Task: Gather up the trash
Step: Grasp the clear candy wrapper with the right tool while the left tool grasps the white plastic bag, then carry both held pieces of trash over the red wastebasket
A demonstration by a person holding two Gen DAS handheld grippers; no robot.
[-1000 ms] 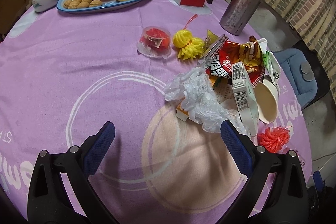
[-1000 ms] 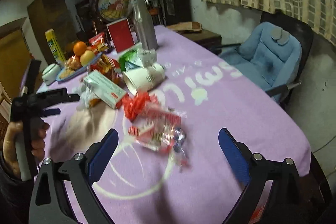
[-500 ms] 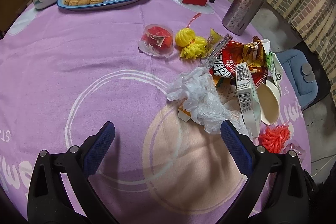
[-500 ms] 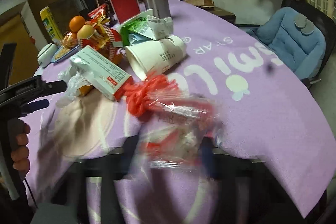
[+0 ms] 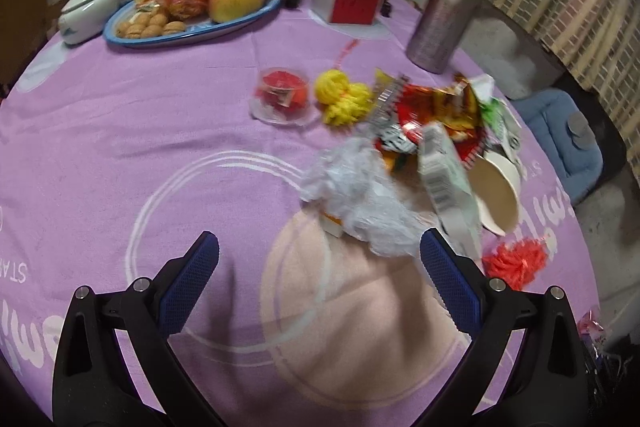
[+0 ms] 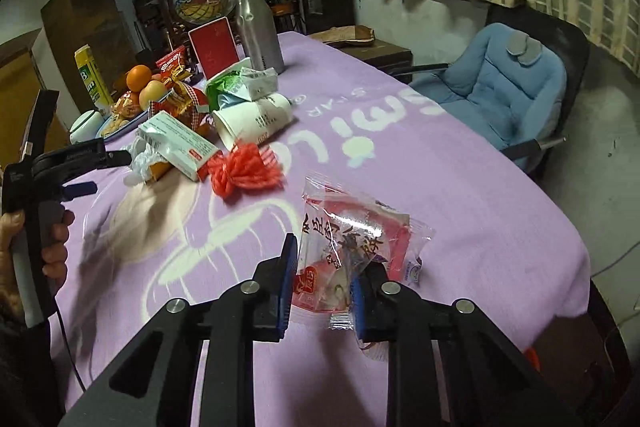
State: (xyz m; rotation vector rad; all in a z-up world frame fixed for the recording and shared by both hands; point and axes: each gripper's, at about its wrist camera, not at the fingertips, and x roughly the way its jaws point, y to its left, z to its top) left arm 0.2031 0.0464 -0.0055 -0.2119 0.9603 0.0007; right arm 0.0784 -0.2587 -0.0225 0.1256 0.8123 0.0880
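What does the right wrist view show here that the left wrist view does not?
Only the right wrist view shows the right gripper, whose jaws have just been closing, clamped on a clear snack wrapper, plus the hand holding the left tool. Only the left wrist view shows the left gripper open over bare cloth and the yellow yarn bundle. Both show the paper cup, red yarn bundle and metal bottle.

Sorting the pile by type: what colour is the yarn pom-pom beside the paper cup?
Red-orange pom-pom; clearest in the right wrist view, near the cup.
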